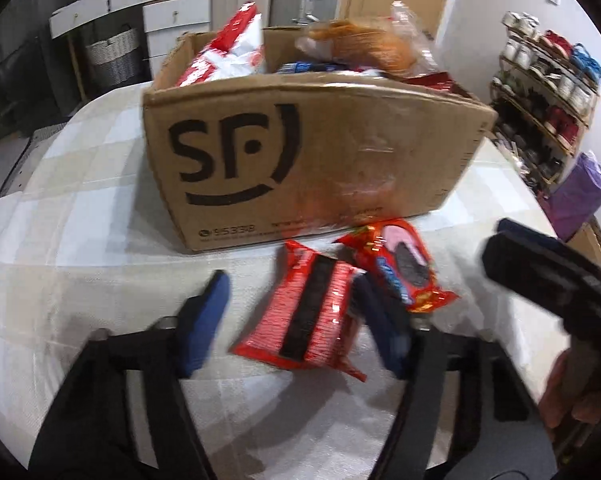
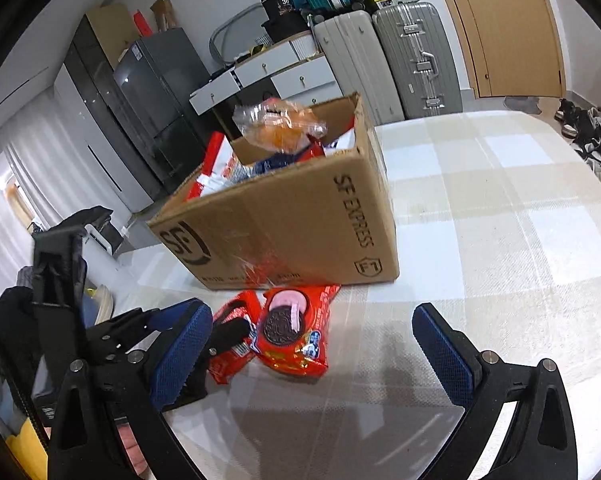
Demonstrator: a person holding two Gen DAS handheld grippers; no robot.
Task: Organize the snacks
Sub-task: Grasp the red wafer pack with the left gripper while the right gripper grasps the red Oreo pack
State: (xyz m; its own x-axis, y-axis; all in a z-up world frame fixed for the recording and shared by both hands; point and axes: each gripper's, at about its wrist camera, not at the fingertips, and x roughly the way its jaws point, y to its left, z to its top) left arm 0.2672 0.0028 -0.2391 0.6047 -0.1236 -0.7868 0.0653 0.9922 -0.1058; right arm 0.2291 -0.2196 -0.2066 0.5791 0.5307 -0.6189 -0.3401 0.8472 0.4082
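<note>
Your right gripper (image 2: 312,354) hangs over the checked tablecloth (image 2: 500,200) with its blue pads wide apart and nothing between them; just ahead lie two red cookie packs, the right pack (image 2: 296,332) face up, the left pack (image 2: 232,344) partly hidden behind your left gripper (image 2: 220,340), whose fingers reach it; behind them stands the cardboard box (image 2: 300,224), stuffed with snacks, a clear bread bag (image 2: 280,124) on top.
</note>
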